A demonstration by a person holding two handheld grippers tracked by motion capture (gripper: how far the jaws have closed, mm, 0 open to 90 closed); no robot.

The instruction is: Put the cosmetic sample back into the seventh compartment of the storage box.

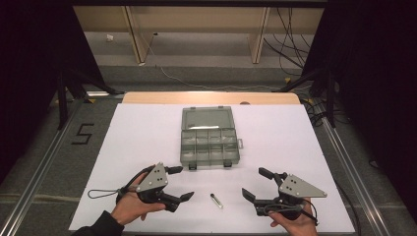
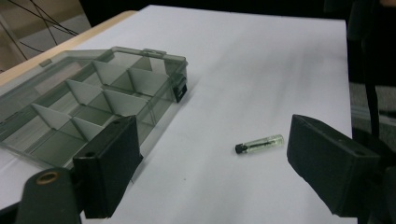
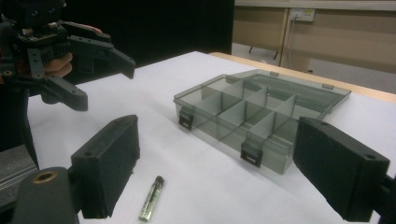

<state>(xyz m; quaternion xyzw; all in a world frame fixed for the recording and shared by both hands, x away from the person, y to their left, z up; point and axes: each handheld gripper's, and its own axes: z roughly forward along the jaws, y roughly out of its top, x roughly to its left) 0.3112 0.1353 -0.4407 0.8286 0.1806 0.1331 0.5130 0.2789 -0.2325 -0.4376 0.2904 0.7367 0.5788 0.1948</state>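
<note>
A small clear vial with a black cap (image 1: 216, 200) lies on the white sheet near the front edge, between my two grippers. My left gripper (image 1: 186, 183) is open just left of it, with nothing between its jaws. My right gripper (image 1: 252, 182) is open to the vial's right, also holding nothing. A grey see-through organizer box (image 1: 210, 147) lies open behind them, its lid (image 1: 206, 118) folded flat away and its compartments bare. In the left gripper view the vial (image 2: 259, 143) lies ahead toward the right jaw. In the right gripper view the vial (image 3: 152, 198) lies by the left jaw, and the left gripper (image 3: 105, 86) shows farther off.
The white sheet (image 1: 133, 142) covers a wooden table (image 1: 211, 97). Metal rails run along both sides. Dark stands and black curtains flank the table, and cables trail over the floor behind. A "5" mark (image 1: 82, 133) is on the floor at the left.
</note>
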